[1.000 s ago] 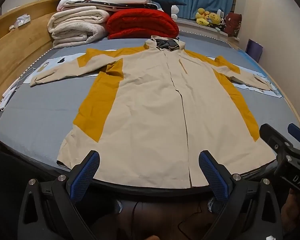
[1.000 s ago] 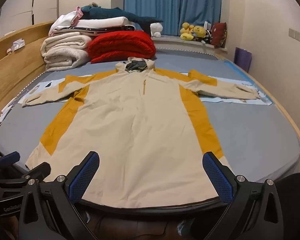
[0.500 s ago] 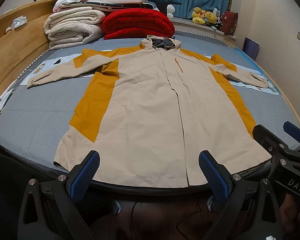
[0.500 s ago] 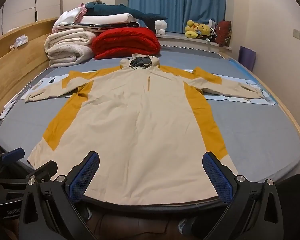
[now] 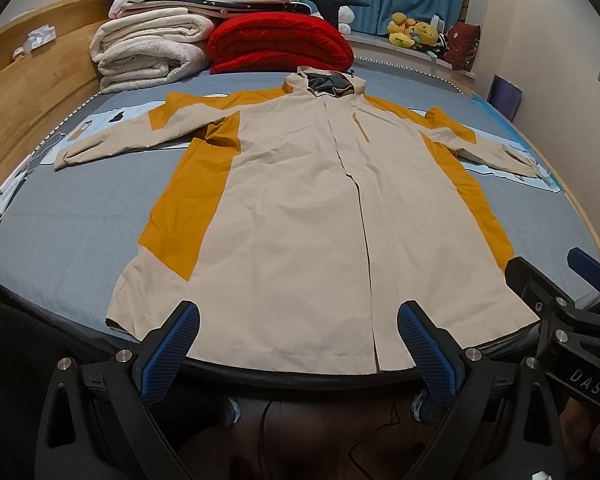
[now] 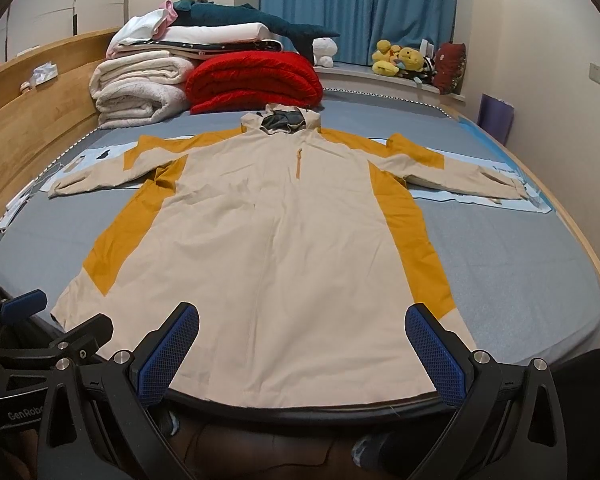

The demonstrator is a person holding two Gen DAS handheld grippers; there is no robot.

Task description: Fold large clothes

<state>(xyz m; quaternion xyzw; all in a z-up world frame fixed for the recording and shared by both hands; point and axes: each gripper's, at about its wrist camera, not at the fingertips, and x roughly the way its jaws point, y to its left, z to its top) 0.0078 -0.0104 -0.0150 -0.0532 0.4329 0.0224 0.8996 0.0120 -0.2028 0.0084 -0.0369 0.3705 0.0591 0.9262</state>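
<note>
Jacket [image 5: 300, 220] larger in view than before, both claws wide.

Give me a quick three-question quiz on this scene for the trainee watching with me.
1. True or false: the coat lies spread flat on the bed, both sleeves out to the sides.
2. Which sits just beyond the hood? A) red quilt B) purple bag C) yellow plush toys
3. Fill in: the left gripper and the right gripper are both ____ and hold nothing.

Key: 1 true; 2 A; 3 open.
</note>
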